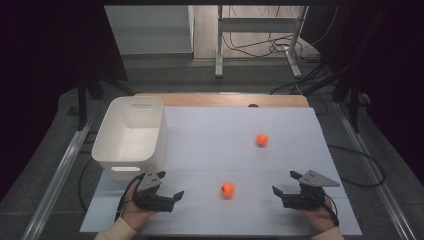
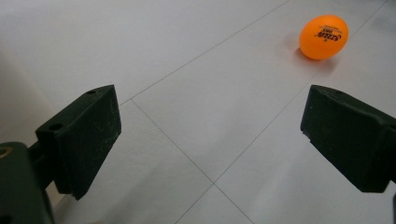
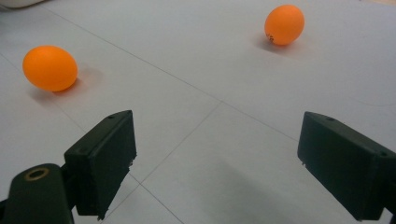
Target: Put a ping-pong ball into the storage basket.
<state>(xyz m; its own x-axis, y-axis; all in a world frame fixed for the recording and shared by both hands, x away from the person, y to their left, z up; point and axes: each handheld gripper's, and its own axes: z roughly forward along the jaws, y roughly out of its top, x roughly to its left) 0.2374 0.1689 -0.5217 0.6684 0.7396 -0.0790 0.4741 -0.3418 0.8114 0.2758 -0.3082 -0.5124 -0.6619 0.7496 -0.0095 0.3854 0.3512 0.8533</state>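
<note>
Balls, one near (image 1: pixel 227 189) and one far (image 1: pixel 262 139), lie loose on the tabletop (image 1: pixel 210 150) between wide-open, empty left tongs (image 1: pixel 170 186) and right tongs (image 1: pixel 285 183), probably bound for the white bin (image 1: pixel 131 137).

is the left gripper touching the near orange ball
Apart. The high view shows bare white table between the left gripper and the near orange ball; the left gripper view shows the ball beyond its open jaws.

Left gripper (image 1: pixel 170 185) & right gripper (image 1: pixel 286 182): fingers (image 2: pixel 79 140) wide apart, nothing between, both hand-held low.
</note>
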